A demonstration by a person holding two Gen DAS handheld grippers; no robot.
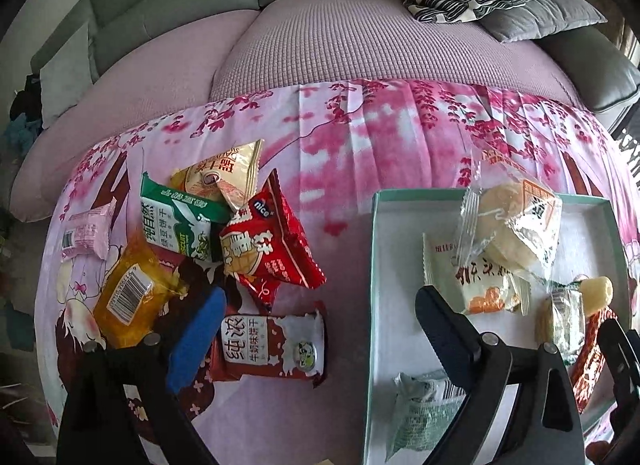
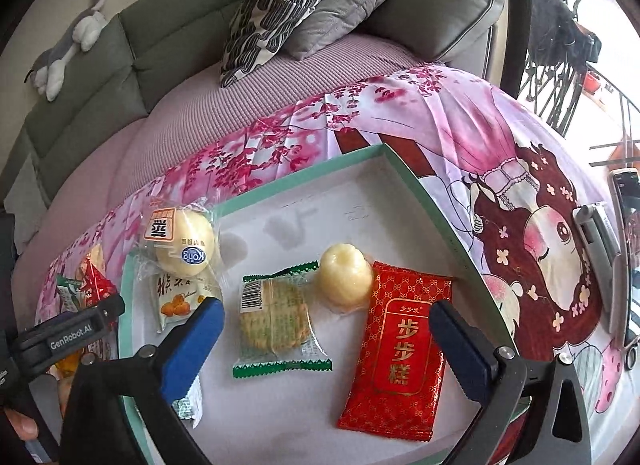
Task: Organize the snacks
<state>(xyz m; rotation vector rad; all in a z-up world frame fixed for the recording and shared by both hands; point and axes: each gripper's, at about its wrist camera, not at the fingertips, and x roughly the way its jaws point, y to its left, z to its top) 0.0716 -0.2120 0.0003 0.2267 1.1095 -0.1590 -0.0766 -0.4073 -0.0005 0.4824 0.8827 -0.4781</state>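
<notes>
- The box (image 2: 404,173), a shallow white tray with a teal rim, lies on the pink printed cloth (image 1: 360,125); it is the collecting place, so sorted snacks lie inside it and unsorted ones beside it.
- In the box: a bun (image 2: 184,241) propped on its left rim, a cracker pack (image 2: 276,321), a jelly cup (image 2: 345,273) and a red cake pack (image 2: 400,349), laid flat and mostly apart, probably to keep each visible.
- The left hand-held gripper (image 1: 316,329) hangs wide open and empty, straddling the box's left rim, one finger over the loose pile.
- The right hand-held gripper (image 2: 326,349) is wide open and empty above the cracker pack and red cake pack, touching neither.
- Only the left view shows the loose pile clearly: red bag (image 1: 272,245), green pack (image 1: 180,221), yellow pack (image 1: 132,289), milk-biscuit pack (image 1: 272,345).
- Only the right view shows the box's empty far corner and a phone (image 2: 624,249) at the cloth's edge.
</notes>
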